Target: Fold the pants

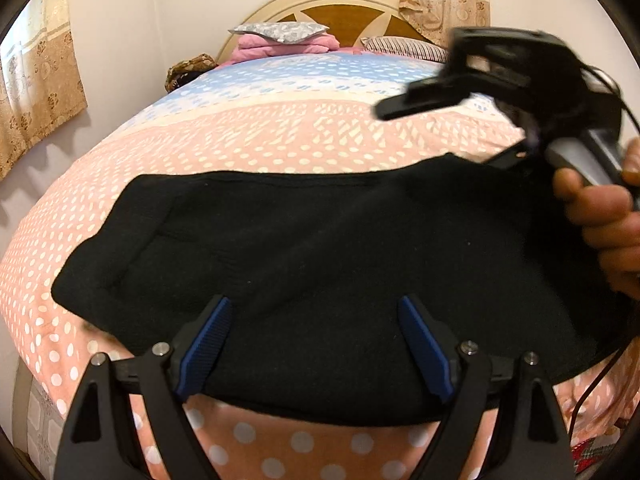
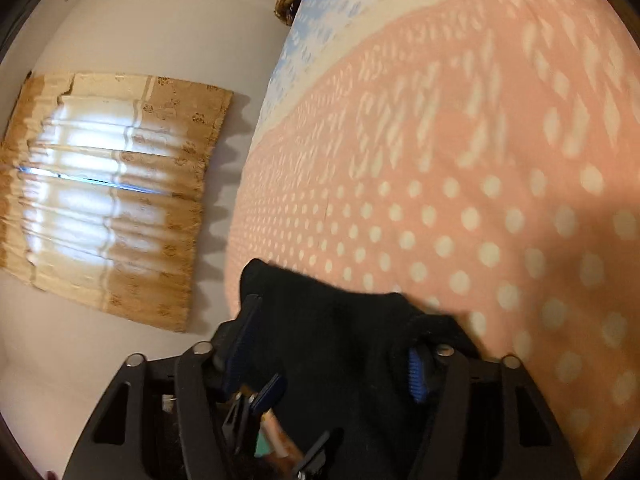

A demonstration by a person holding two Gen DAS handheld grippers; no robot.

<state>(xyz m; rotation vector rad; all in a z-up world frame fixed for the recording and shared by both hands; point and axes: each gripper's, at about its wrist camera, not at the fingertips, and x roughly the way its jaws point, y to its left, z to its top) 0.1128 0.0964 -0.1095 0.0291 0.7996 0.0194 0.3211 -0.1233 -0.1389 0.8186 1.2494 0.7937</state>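
So the black pants (image 1: 320,248) are lying across the near part of the bed, on a pink bedspread (image 1: 248,136) with white dots, already folded into a long flat band. The left gripper (image 1: 316,344) hangs right over the near edge of that band with its blue pads (image 1: 206,346) spread wide apart, one on each side of a stretch of fabric. Nothing is pinched there as far as I can see; the cloth just lies flat below and ahead of the fingers.

Off to the right of the left gripper and further up, the right gripper (image 1: 394,110) is blurred, with a hand (image 1: 604,216) wrapped around its grip. From its own camera the right gripper (image 2: 334,344) has a bunched end of the pants (image 2: 332,320) sitting between its fingers, with black cloth draped over the right one so only a bit of blue pad (image 2: 416,376) peeks out. The jaws are partway apart, and I honestly can't tell if they're pressing on the fabric.

Beyond both grippers: a headboard (image 1: 340,8), some pillows (image 1: 280,34), and gold curtains (image 2: 116,200) on the wall to the left.
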